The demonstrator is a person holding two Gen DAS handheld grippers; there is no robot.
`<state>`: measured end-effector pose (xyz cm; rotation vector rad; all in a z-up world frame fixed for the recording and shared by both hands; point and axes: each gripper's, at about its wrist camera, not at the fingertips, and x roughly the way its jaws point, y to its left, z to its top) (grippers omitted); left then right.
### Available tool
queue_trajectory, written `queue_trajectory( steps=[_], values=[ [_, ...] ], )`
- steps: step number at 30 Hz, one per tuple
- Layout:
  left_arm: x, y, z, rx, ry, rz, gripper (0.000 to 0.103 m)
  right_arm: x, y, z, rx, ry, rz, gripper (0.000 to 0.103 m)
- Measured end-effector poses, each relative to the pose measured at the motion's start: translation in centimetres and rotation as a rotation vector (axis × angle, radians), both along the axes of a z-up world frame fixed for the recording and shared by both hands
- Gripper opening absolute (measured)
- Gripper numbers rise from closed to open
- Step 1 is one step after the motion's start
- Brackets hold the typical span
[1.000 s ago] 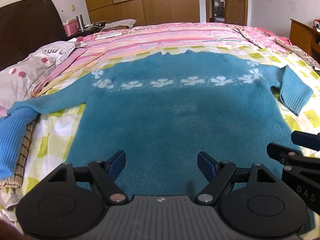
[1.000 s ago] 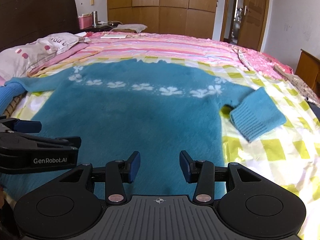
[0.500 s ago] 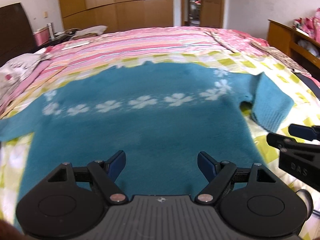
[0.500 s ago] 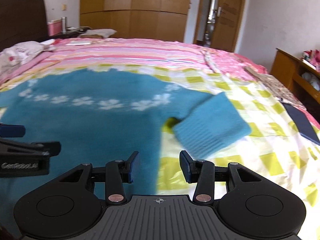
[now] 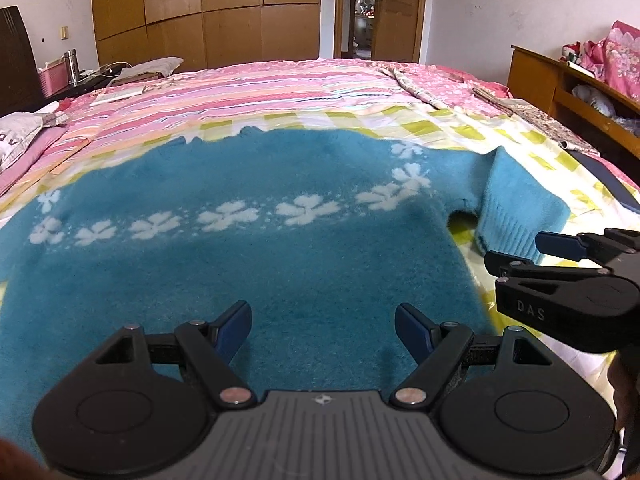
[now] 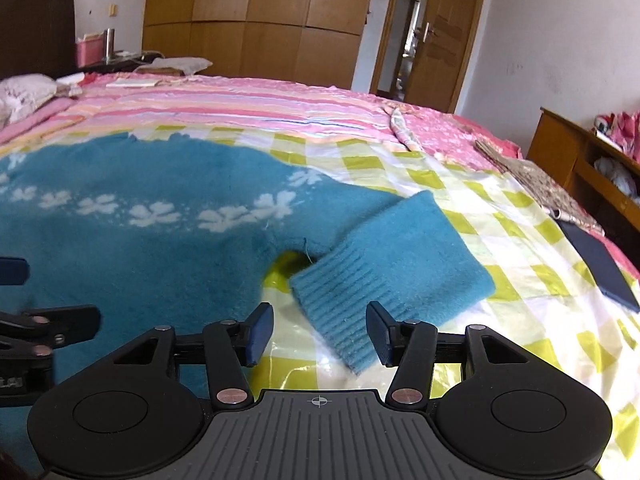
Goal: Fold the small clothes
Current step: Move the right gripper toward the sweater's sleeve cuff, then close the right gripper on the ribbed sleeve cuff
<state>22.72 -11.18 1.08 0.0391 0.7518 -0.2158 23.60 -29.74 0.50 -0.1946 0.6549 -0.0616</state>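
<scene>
A fuzzy teal sweater (image 5: 248,264) with a row of white flowers lies flat on the bed; it also shows in the right wrist view (image 6: 132,248). Its right sleeve (image 6: 396,264) is folded back, ribbed cuff toward me. My left gripper (image 5: 323,326) is open and empty, just above the sweater's lower body. My right gripper (image 6: 320,330) is open and empty, its fingers either side of the ribbed cuff (image 6: 344,312). The right gripper also shows at the right edge of the left wrist view (image 5: 560,264).
The bed has a yellow-checked sheet (image 6: 500,320) and a pink striped quilt (image 5: 248,92) behind. A dark flat object (image 6: 600,268) lies on the right. A wooden cabinet (image 5: 560,80) stands at the right, wardrobes (image 5: 208,20) at the back, a pillow (image 6: 24,92) on the left.
Both grippers have swung to the right along the sweater. The right gripper went from over the sweater's body to the folded right sleeve cuff. Both stayed open.
</scene>
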Motion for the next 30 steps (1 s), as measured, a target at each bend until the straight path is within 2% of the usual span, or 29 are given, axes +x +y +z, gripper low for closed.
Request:
queue_trajectory(
  steps=[10,14,17,21,23,30],
  values=[
    [0.5,1.4,-0.2,-0.029,-0.045,0.007,0.084,1.9,0.5,-2.1,-0.085,-0.006,-0.010,0.051],
    [0.7,1.6,-0.3,-0.029,-0.061,0.011,0.084,2.4,-0.1,-2.3,-0.080,-0.002,-0.042,0.042],
    [0.7,1.6,-0.4,-0.031,-0.061,0.006,0.084,2.7,-1.3,-1.8,-0.019,0.013,-0.060,0.033],
    [0.6,1.7,-0.4,-0.031,-0.070,-0.001,0.084,2.9,-2.0,-0.9,0.050,0.045,-0.052,0.013],
    [0.6,1.8,-0.4,-0.038,-0.070,-0.005,0.084,3.0,-2.4,-0.4,0.095,0.060,-0.057,0.007],
    [0.5,1.8,0.0,-0.054,-0.084,-0.011,0.084,3.2,-4.4,2.3,0.295,0.082,-0.079,0.004]
  ],
)
